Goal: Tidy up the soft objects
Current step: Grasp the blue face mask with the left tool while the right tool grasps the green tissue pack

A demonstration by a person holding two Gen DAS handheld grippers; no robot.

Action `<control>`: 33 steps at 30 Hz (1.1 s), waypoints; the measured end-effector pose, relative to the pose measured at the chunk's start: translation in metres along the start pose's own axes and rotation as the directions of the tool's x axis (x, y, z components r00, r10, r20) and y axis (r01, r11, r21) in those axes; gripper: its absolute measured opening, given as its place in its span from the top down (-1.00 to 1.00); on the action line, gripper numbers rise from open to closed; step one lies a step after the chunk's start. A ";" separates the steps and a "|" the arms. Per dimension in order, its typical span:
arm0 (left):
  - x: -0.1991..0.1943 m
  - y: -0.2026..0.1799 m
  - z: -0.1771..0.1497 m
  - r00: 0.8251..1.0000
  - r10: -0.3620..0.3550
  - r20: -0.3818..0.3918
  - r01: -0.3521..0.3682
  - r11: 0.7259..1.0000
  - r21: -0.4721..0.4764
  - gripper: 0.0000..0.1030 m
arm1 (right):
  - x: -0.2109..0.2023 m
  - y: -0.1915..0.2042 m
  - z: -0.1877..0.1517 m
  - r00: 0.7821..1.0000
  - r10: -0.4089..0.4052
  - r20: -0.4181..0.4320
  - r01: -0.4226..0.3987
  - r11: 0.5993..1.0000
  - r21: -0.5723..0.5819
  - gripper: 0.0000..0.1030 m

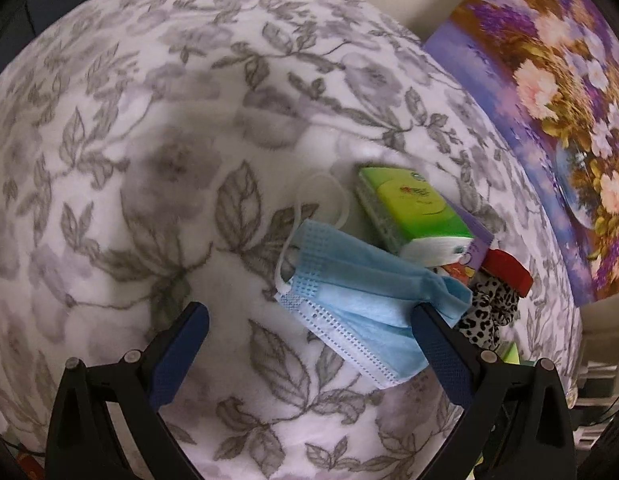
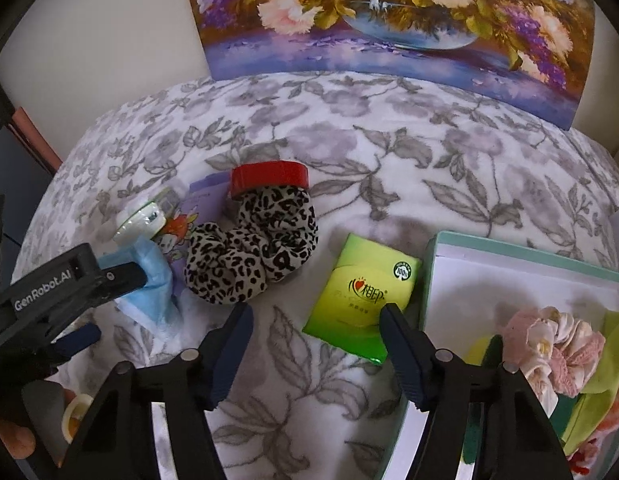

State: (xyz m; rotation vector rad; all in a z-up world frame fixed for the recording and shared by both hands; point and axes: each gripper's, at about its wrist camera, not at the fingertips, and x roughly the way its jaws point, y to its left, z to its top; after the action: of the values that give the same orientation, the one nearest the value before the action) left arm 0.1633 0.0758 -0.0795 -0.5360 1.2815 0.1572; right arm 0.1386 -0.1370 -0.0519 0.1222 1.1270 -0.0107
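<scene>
A blue face mask (image 1: pixel 349 300) lies flat on the flower-patterned blanket (image 1: pixel 149 160). My left gripper (image 1: pixel 305 316) stands open over it, with the right finger (image 1: pixel 429 336) covering the mask's right end and the left finger on bare blanket. Behind the mask lie a green tissue pack (image 1: pixel 413 208) and a leopard-print scrunchie (image 1: pixel 485 312). In the right wrist view my right gripper (image 2: pixel 315 312) is open just above the blanket. A second green tissue pack (image 2: pixel 361 292) lies by its right finger, and the leopard scrunchie (image 2: pixel 249 252) sits beyond its left finger. The left gripper (image 2: pixel 105 304) hangs over the mask (image 2: pixel 149 284).
A mint-rimmed box (image 2: pixel 509 248) at the right holds a pink scrunchie (image 2: pixel 549 344) and green cloth (image 2: pixel 605 344). A red ring-shaped item (image 2: pixel 269 176) and a purple card (image 2: pixel 205 200) lie behind the leopard scrunchie. A flower painting (image 2: pixel 389 20) leans against the wall.
</scene>
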 end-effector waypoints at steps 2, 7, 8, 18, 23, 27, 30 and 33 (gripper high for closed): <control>0.002 0.003 0.000 1.000 0.002 0.000 -0.002 1.000 -0.015 -0.96 | 0.000 0.003 0.001 1.000 0.000 0.005 0.000 1.000 -0.012 -0.30; 0.000 0.003 0.001 1.000 -0.017 0.011 0.017 0.999 -0.035 -0.83 | 0.001 0.010 0.002 1.000 0.002 0.011 -0.001 0.999 -0.039 -0.26; 0.000 0.003 0.001 1.000 -0.020 0.011 0.021 0.999 -0.040 -0.80 | 0.002 0.011 0.002 1.000 0.002 0.011 -0.002 0.999 -0.041 -0.26; -0.007 0.012 0.004 0.994 -0.110 0.013 0.111 0.988 -0.104 0.25 | 0.001 0.009 0.001 1.000 0.009 0.011 -0.008 1.000 -0.030 -0.26; -0.009 0.012 0.003 0.993 -0.121 0.009 0.121 0.989 -0.088 0.82 | 0.001 0.008 0.001 1.000 0.008 0.012 -0.007 1.000 -0.028 -0.27; -0.009 0.009 0.004 0.992 -0.122 0.013 0.122 0.990 -0.077 0.88 | 0.001 0.008 0.001 1.000 0.007 0.012 -0.007 1.000 -0.022 -0.27; -0.011 0.009 0.009 0.992 -0.126 0.026 0.128 0.988 -0.083 0.90 | 0.000 0.005 0.002 1.000 0.006 0.012 -0.006 1.000 -0.008 -0.27; -0.018 0.011 0.012 0.990 -0.130 0.049 0.134 0.987 -0.087 0.91 | -0.001 0.000 0.003 1.000 0.007 0.014 -0.007 1.000 0.009 -0.27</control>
State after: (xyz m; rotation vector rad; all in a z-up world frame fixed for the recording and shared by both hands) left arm 0.1643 0.0940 -0.0633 -0.6898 1.1968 0.1157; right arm 0.1409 -0.1372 -0.0499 0.1340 1.1126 -0.0099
